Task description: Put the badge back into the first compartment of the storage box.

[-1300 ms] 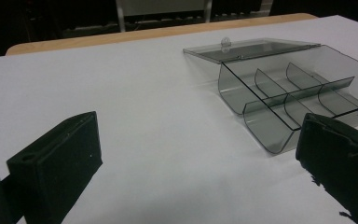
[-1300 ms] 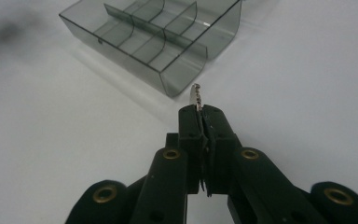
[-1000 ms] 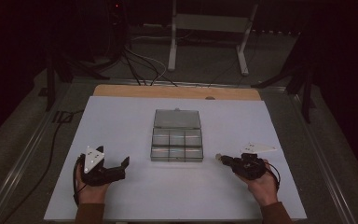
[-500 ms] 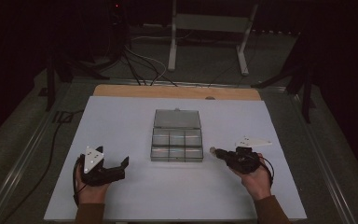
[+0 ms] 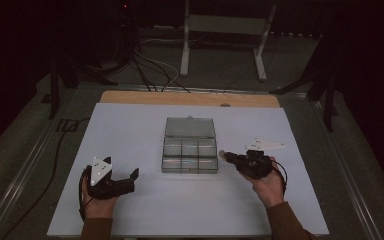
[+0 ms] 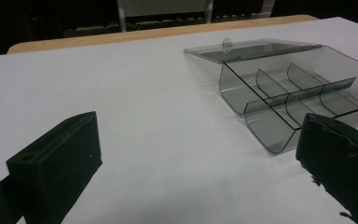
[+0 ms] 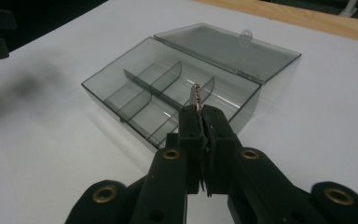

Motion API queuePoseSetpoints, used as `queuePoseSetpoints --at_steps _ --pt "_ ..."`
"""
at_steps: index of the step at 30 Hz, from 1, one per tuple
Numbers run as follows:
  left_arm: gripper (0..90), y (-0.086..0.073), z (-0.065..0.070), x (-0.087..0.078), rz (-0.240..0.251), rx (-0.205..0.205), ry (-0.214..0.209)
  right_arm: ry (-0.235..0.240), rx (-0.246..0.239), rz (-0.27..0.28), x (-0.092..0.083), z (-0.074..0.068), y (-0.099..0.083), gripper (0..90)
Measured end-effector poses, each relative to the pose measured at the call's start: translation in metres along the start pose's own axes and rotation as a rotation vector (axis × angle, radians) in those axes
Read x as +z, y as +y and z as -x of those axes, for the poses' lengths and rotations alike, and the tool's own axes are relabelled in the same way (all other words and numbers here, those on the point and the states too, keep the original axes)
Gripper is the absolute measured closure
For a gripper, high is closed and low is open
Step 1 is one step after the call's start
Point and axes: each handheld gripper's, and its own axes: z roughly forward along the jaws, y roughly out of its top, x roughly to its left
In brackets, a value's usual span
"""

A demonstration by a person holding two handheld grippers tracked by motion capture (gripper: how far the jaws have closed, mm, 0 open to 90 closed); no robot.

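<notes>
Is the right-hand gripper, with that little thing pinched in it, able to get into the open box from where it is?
Probably yes. The right gripper sits just beside the box, whose lid lies folded back, leaving the compartments open on top with nothing between.

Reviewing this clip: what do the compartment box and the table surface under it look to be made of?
The compartment box looks like smoke-tinted clear plastic, glossy: the dividers and the sheet under it show through its walls, and its open lid catches glints. The table cover looks like matte white or pale grey paper or laminate, which one is unclear; it shows no shine. Beyond its far edge runs a strip of tan wood-like board.
</notes>
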Motion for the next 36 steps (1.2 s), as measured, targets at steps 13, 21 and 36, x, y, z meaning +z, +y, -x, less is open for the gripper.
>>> queuePoseSetpoints --at_steps 13,21,36 --pt "1.7 0.000 0.001 0.001 0.000 0.000 -0.002 -0.008 -0.012 0.016 0.011 -0.003 0.014 87.0" --pt "1.7 0.000 0.001 0.001 0.001 -0.003 -0.003 -0.025 -0.045 0.011 0.020 -0.009 0.024 87.0" --pt "1.7 -0.001 0.001 0.001 0.001 -0.003 -0.005 -0.026 -0.053 0.021 0.037 -0.014 0.041 87.0"
